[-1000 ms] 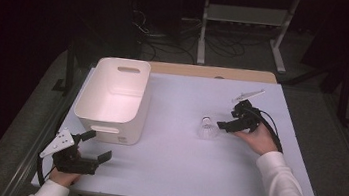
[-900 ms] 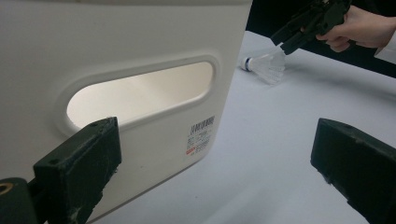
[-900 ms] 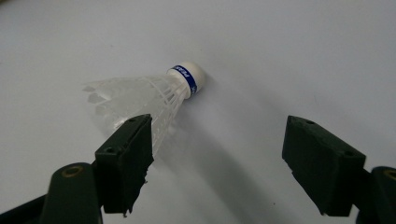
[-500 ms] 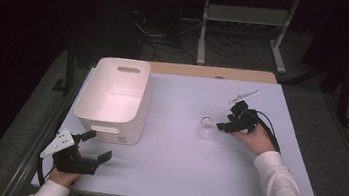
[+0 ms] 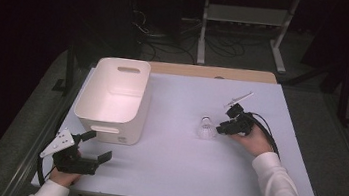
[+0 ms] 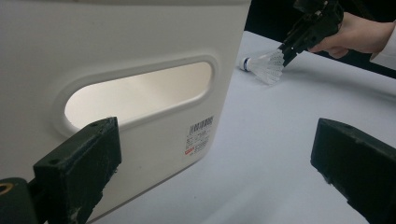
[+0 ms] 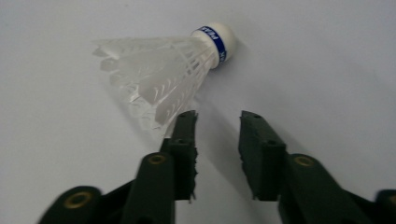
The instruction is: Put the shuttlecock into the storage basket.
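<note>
1. Just ahead of the right gripper [image 5: 220, 129]: a white shuttlecock [image 5: 205, 128] lying on its side on the white table [image 5: 177, 179], cork tip pointing away, feather skirt toward the jaws.
2. Right gripper [image 7: 217, 126] jaws a little apart, gripping nothing; one jaw tip at the skirt's edge, possibly touching the feathers, too close to call.
3. Well off to that gripper's far side: a white bin [image 5: 114, 98] with handle cutouts.
4. Directly ahead of the left gripper [image 5: 95, 147]: the bin's near end wall [image 6: 140, 84], slot handle and barcode sticker [image 6: 200, 135] close in front.
5. Left gripper [image 6: 215, 163] jaws spread wide, empty, hovering low at the table's near corner.
6. Right hand [image 5: 253, 140] wrapped round its gripper, white sleeve [image 5: 282, 192] angling in from behind.
7. Left hand [image 5: 63, 177] gripping from below the table edge.
</note>
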Motion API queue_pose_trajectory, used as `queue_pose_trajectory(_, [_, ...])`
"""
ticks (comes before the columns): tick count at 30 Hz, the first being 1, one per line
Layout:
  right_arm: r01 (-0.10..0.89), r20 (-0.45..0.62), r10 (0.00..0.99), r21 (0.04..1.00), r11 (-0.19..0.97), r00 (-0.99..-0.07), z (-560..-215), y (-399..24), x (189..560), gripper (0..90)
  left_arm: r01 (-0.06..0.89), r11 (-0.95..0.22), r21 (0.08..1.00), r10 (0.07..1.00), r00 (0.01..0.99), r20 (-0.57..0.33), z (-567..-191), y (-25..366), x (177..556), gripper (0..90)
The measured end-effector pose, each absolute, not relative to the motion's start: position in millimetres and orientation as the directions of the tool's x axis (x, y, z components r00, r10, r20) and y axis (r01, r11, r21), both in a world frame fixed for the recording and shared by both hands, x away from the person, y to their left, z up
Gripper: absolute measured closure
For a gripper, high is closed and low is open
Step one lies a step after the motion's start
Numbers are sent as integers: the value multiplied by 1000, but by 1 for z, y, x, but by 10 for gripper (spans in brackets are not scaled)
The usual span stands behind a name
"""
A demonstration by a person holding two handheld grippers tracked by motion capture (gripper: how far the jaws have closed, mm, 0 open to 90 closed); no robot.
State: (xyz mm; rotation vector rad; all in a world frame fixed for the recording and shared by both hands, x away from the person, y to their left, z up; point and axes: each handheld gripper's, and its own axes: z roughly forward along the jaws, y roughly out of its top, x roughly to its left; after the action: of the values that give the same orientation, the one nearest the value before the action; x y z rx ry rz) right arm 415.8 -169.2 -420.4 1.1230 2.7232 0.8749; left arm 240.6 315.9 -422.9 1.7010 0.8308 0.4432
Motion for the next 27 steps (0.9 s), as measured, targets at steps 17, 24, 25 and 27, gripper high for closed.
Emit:
queue_pose_trajectory(17, [627,178,642,515,585,-746,-421,-159,414,885,297,-117,948,720,683,-125,-423,316,241,14])
queue_pose_trajectory(24, [621,182,631,512,594,-754,-419,-150,415,887,297,-113,948,721,681,-128,-423,316,240,14])
queue_pose_trajectory(25, [621,182,631,512,594,-754,-419,-150,415,887,298,-113,948,720,682,-128,-423,316,240,14])
queue_pose_trajectory(27, [617,181,629,515,595,-756,-419,-148,416,887,297,-113,948,720,682,-128,-423,316,240,14])
